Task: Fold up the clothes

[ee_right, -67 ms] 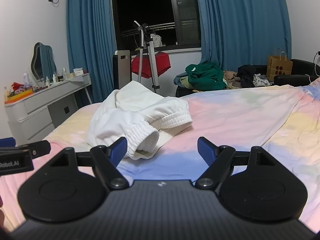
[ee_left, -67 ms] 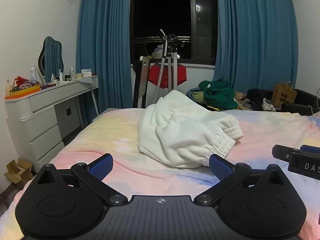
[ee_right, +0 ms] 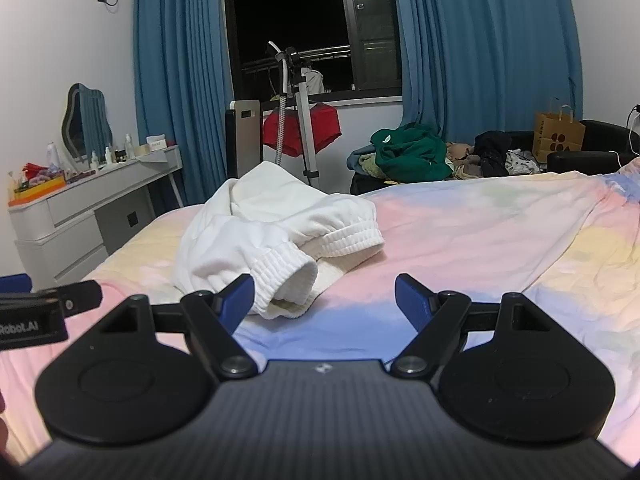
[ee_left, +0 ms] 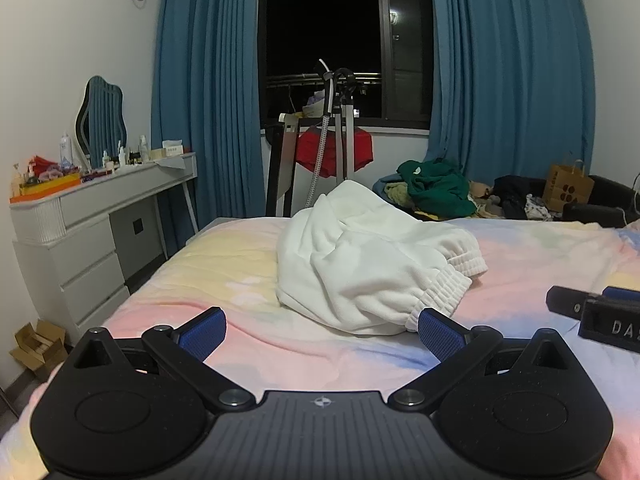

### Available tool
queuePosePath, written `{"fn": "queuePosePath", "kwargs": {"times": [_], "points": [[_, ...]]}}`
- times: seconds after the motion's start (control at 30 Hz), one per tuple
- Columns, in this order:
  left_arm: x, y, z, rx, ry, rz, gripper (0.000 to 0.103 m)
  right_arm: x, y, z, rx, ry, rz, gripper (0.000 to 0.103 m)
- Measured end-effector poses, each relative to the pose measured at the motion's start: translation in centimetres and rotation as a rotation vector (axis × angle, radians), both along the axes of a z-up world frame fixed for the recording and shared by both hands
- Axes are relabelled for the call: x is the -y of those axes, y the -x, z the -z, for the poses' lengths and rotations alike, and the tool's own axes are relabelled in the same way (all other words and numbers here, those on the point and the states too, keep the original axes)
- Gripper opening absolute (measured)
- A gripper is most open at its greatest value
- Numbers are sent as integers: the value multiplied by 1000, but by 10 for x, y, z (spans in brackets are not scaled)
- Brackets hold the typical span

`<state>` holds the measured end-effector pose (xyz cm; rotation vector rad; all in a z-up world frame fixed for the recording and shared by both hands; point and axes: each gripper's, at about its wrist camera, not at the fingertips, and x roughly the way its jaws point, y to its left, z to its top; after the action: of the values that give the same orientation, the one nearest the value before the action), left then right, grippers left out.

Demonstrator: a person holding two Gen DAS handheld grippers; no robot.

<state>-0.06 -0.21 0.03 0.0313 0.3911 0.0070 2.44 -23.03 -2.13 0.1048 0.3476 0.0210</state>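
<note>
A crumpled white garment with ribbed elastic cuffs lies in a heap on the pastel bed sheet. My left gripper is open and empty, low over the sheet just short of the heap. In the right wrist view the garment lies ahead and to the left. My right gripper is open and empty, its left fingertip close beside the nearest cuff. The right gripper also shows at the right edge of the left wrist view, and the left gripper at the left edge of the right wrist view.
A white dresser with bottles and a mirror stands left of the bed. A garment steamer stand with a red cloth is at the bed's far end. A pile of clothes and a paper bag lie at the back right. Cardboard boxes sit on the floor.
</note>
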Motion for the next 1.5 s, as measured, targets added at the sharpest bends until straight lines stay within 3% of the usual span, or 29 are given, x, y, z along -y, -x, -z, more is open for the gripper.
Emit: {"fn": "queuePosePath", "kwargs": {"times": [0.23, 1.13, 1.5], "points": [[7, 2, -1, 16, -50, 4, 103, 0, 2, -2, 2, -8, 8, 79], [-2, 2, 4, -3, -16, 9, 103, -1, 6, -4, -8, -35, 18, 79], [5, -1, 18, -2, -61, 38, 103, 4, 5, -5, -22, -45, 49, 79]]}}
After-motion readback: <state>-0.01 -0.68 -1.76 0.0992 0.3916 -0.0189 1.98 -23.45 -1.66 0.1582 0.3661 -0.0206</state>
